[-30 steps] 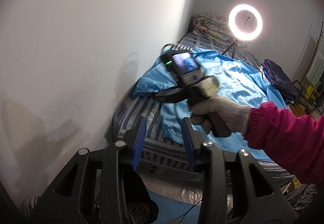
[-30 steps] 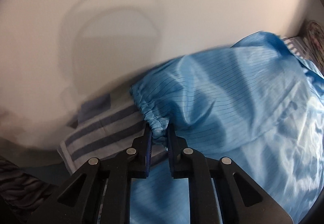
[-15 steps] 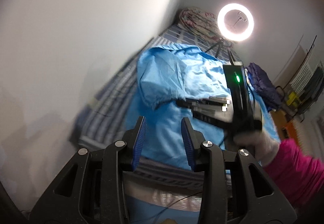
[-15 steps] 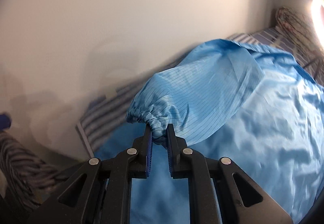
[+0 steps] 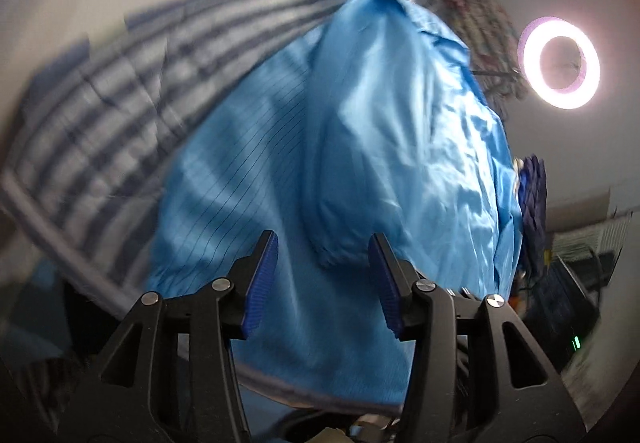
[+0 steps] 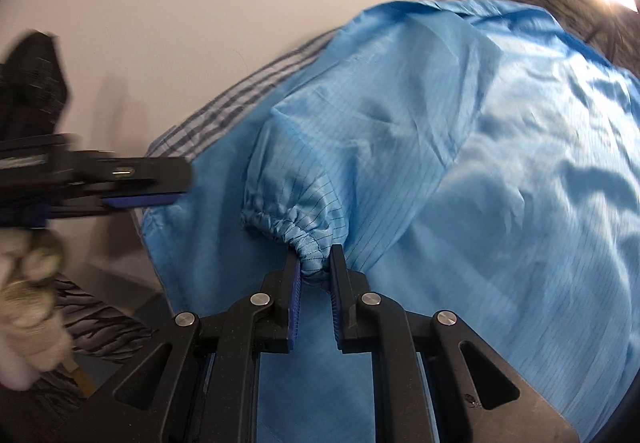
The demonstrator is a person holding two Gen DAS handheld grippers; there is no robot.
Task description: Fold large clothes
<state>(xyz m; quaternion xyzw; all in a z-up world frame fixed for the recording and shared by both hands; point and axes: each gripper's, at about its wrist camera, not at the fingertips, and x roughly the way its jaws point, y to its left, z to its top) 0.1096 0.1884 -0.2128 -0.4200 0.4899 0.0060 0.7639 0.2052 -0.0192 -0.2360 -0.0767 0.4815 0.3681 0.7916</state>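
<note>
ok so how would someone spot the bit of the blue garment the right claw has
Find the striped bed along the wall, with the big shiny blue garment spread over it. A sleeve is folded across its body toward the near edge. Its end is the elastic cuff, the only puckered, gathered fabric, pinched in the right claw, whose jaws are opening.

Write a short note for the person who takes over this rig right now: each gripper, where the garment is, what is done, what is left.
Right gripper: jaws opening, but the pads press the gathered cuff of the blue garment's sleeve.
Left gripper: jaws opening, nothing between them; it hangs over the garment near the cuff.
Garment: spread on the striped bed, by the wall.
Done: the sleeve lies folded across the body.
Left: release the cuff, fold the other side, then fold the body up.
</note>
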